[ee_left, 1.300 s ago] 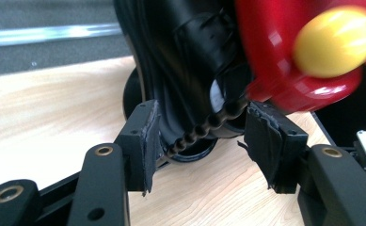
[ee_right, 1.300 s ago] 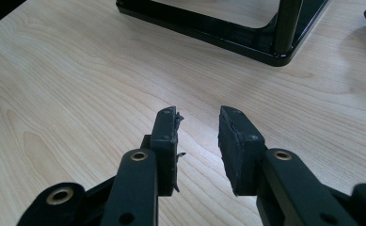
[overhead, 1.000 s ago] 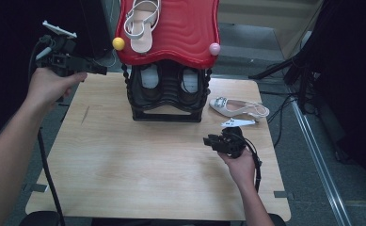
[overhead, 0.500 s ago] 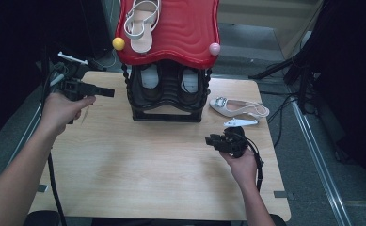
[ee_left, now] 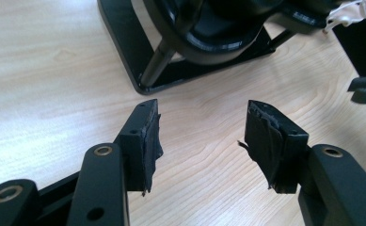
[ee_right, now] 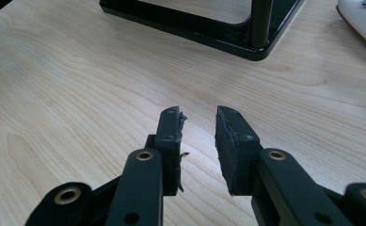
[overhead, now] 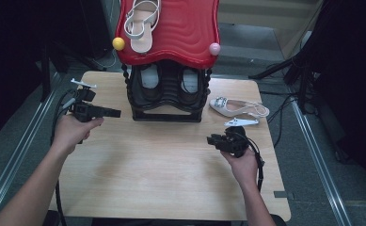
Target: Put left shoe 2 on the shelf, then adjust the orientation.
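Lying flat by the tabletop's far right edge, beyond the right gripper: white strappy shoe, probably light, stiff-soled, straps floppy, so best pinched across the sole or heel. Fingers released and empty on both, spread wide on the left gripper, narrowly parted on the right. On the rack: black shoes below, pale sandal on top.

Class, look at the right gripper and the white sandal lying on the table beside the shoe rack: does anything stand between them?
Nothing visible does. In the high view the right gripper hovers over bare table, and the white sandal lies beyond it, right of the shoe rack, with only open wood between.
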The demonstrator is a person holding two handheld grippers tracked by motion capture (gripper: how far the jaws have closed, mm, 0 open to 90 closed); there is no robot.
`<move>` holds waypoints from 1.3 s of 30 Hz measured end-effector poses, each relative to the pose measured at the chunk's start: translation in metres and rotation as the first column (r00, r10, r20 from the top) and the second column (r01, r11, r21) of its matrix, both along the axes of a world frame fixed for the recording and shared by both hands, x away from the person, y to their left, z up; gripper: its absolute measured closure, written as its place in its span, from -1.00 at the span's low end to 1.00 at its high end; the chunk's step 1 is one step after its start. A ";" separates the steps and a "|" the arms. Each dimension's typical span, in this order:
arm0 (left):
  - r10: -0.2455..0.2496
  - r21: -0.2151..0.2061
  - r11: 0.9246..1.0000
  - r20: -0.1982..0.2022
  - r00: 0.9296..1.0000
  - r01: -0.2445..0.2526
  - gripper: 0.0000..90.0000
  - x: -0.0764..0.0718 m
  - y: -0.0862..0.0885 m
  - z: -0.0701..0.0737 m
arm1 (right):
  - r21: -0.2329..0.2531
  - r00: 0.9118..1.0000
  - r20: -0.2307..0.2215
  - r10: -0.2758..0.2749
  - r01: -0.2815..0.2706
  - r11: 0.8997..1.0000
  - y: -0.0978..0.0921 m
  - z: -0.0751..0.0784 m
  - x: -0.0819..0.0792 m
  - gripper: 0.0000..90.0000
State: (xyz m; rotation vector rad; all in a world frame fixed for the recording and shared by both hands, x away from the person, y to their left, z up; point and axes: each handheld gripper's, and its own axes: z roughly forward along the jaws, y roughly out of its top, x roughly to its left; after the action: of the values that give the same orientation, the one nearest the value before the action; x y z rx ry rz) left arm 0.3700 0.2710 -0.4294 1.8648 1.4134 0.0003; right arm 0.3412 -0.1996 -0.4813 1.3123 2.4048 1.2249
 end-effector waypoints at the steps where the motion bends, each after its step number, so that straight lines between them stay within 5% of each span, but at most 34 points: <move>1: -0.003 -0.004 1.000 -0.003 1.000 0.003 0.02 -0.001 -0.001 -0.003 | 0.000 1.000 0.000 0.000 0.000 1.000 0.000 0.000 0.000 0.62; 10: -0.026 -0.020 0.999 -0.012 1.000 0.025 0.02 -0.017 -0.012 -0.024 | 0.001 1.000 -0.011 -0.021 0.021 1.000 -0.003 -0.001 0.002 0.68; 16: -0.038 0.008 0.999 -0.006 0.999 0.038 0.01 -0.025 -0.021 -0.034 | -0.009 0.999 -0.007 -0.038 0.038 0.999 -0.006 -0.001 0.003 0.76; 22: -0.055 -0.016 0.998 -0.001 0.998 0.055 0.00 -0.033 -0.027 -0.038 | -0.010 0.999 -0.008 -0.052 0.052 0.999 -0.009 -0.002 0.004 0.86; 26: -0.083 0.016 0.996 0.010 0.996 0.083 0.00 -0.037 -0.031 -0.042 | -0.008 0.998 -0.008 -0.062 0.062 0.998 -0.012 -0.002 0.006 0.94; 39: -0.118 0.017 0.993 0.014 0.993 0.118 -0.01 -0.040 -0.037 -0.052 | -0.027 0.991 0.001 -0.136 0.136 0.990 -0.024 -0.007 0.022 1.00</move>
State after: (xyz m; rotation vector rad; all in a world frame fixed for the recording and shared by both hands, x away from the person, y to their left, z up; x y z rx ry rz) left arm 0.3298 0.2335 -0.4809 1.9555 1.2951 -0.0328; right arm 0.3634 -0.2238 -0.4887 1.4416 2.2814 1.1513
